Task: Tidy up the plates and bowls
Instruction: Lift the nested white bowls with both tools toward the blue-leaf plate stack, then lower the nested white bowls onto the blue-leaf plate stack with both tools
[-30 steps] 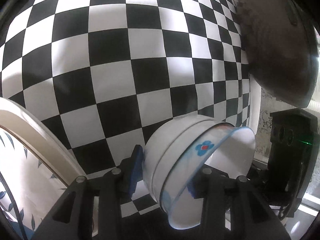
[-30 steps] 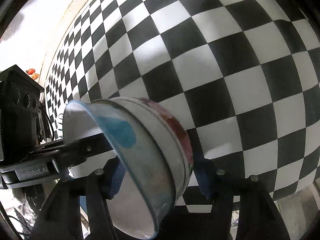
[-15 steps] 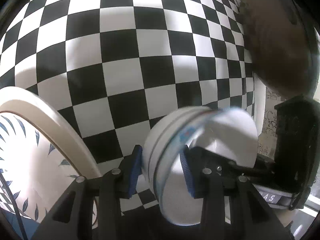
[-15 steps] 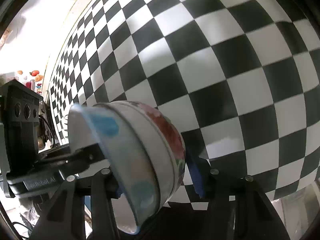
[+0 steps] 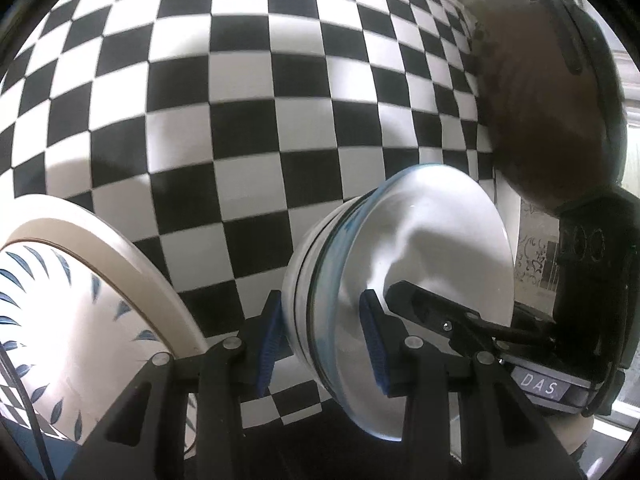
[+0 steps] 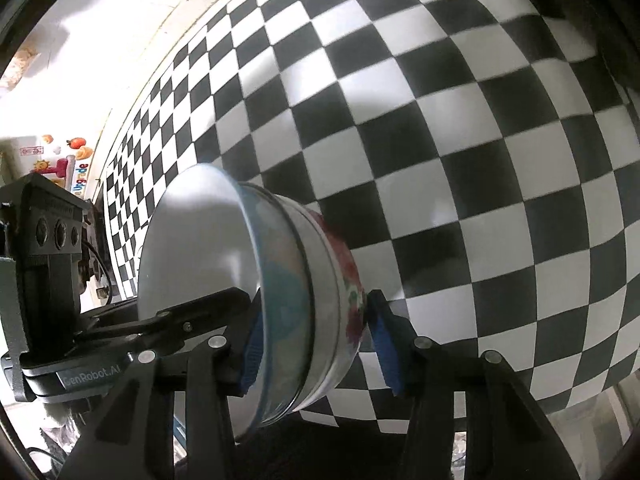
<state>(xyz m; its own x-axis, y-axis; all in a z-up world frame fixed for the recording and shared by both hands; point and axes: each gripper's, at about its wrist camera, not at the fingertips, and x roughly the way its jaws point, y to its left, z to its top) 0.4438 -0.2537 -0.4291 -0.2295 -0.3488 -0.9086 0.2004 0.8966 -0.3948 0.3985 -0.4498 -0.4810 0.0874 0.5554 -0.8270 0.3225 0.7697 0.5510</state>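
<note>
Up close, I read "DAS" on the right gripper (image 5: 460, 320) and "GenRobot.AI" on the left gripper (image 6: 200, 316). Both clamped the tilted stacked bowls (image 5: 400, 280) above the checkered cloth (image 5: 240, 100), with the right jaws closing tighter. Only part of the leaf-patterned plate (image 5: 80, 312) showed, and motion blurred the bowls' pictures.

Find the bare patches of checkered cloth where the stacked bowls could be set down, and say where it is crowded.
Free: the wide checkered cloth beyond the bowl stack, between the leaf-patterned plate and the brown pot; also the open cloth right of the stack in the right view. Crowded: the near edge, where plate, stack and both tools meet.
</note>
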